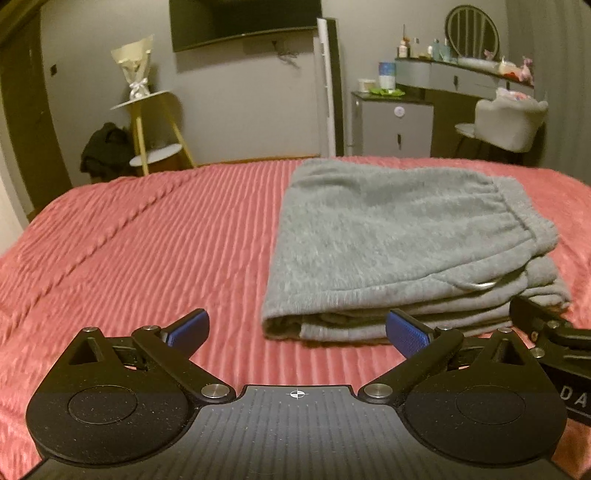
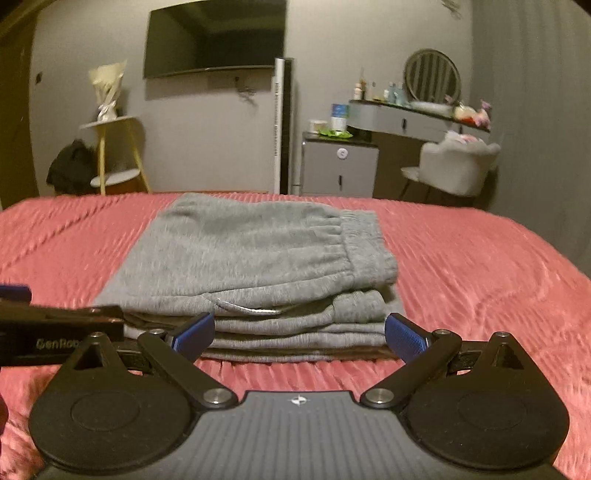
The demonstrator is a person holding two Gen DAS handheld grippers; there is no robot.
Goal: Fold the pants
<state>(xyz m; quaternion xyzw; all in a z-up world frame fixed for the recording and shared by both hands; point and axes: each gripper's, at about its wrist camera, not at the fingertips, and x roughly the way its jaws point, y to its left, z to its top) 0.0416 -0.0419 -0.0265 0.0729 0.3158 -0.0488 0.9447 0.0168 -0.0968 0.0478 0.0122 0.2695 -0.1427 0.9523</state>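
The pants [image 2: 251, 266] are heather grey, with a paler, perhaps white or silvery, drawstring loop showing at their near edge. Under them the bed [image 2: 480, 280] wears a pink-red cover in a ribbed stripe pattern. Each gripper, left [image 1: 297, 330] and right [image 2: 299, 334], is black with blue textured pads. Beyond the bed, a stool [image 2: 110, 155] has yellow legs and white shelves.

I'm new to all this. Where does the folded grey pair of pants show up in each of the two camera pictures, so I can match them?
Left wrist view: the grey pants lie right of centre on the pink bedspread.
Right wrist view: the grey pants lie near the centre, just ahead of the open tool.
Shared landmark: the wall television above the bed's far edge.
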